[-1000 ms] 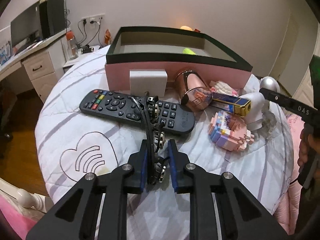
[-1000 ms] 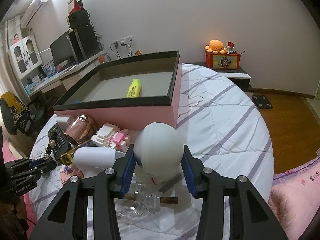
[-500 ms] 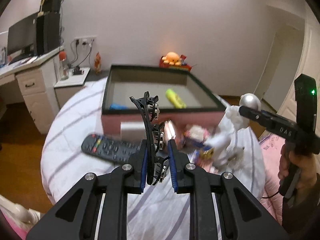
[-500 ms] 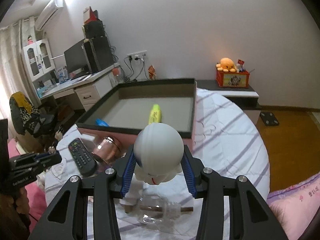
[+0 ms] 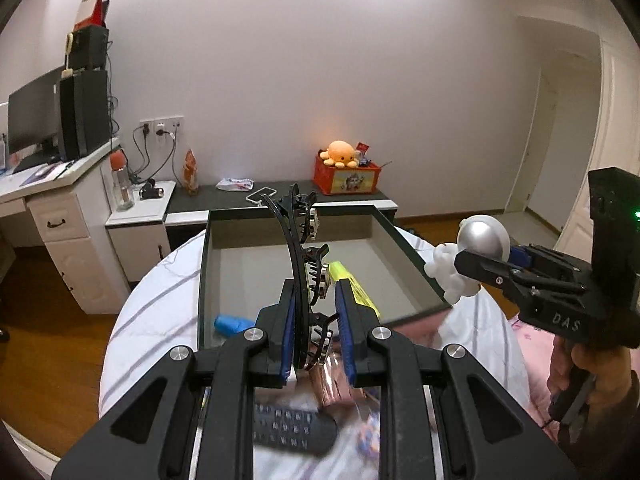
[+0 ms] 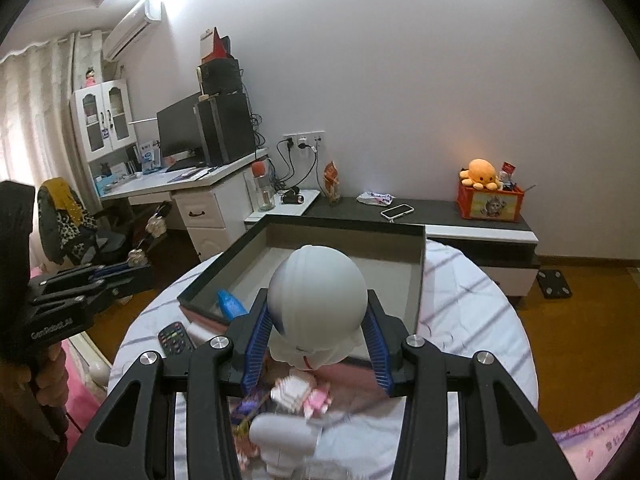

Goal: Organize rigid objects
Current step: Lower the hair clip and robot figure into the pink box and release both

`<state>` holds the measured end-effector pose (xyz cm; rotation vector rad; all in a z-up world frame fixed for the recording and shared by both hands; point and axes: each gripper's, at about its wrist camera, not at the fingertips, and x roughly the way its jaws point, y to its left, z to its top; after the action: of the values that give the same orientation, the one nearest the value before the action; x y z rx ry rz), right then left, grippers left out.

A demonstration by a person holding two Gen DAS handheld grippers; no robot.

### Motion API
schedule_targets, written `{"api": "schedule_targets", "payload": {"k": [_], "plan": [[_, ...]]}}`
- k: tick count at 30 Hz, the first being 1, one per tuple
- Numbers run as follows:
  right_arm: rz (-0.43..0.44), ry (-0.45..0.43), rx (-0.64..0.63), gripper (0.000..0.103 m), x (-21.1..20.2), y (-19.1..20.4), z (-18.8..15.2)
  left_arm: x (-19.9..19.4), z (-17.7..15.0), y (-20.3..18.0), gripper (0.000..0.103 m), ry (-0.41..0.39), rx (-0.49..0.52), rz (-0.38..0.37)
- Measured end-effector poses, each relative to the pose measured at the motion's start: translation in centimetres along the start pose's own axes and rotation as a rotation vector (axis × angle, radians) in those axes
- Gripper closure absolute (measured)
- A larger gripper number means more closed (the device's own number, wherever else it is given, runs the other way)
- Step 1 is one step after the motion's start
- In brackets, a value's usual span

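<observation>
Bedroom walls and a white desk (image 5: 48, 204) stand behind the round bed (image 6: 472, 312) where I work. On its striped cover sits the box (image 5: 394, 240), pink outside, dark at the rim.

My left gripper (image 5: 316, 324) is clenched on a black hair clip strip (image 5: 298, 264), which stands up between the pads and curves over the box. My right gripper (image 6: 318, 344) grasps the white astronaut figure (image 6: 318, 292) by its round helmet; the left view shows it hanging in the air just beside the right rim of the box.

Inside the box I see two things already put away: a yellow marker (image 5: 354, 284) and a small blue thing (image 5: 232, 324). So I judge the work is started, but far from finished.

Below my jaws, things wait on the cover in front of the box: a remote (image 5: 292, 428), a copper cup (image 5: 332, 380), a pink block toy (image 6: 300, 394) and a white rounded thing (image 6: 280, 436) that I cannot name. After the clips and the figure go into the box, these are left to collect.
</observation>
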<state>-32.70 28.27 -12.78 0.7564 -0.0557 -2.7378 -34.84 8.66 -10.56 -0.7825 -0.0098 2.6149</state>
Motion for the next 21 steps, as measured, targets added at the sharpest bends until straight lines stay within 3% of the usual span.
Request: {"api": "schedule_targets", "payload": {"k": [15,21], "plan": [[0.056,0.125,-0.027,0.058,9.3,0.4,0.8,10.8,0.2,2.6,0.084,0.174,-0.008,0.087],[0.068,0.185,-0.035,0.058,11.7,0.8,-0.2,12.9,-0.9,3.2,0.084,0.23,-0.016,0.113]]}}
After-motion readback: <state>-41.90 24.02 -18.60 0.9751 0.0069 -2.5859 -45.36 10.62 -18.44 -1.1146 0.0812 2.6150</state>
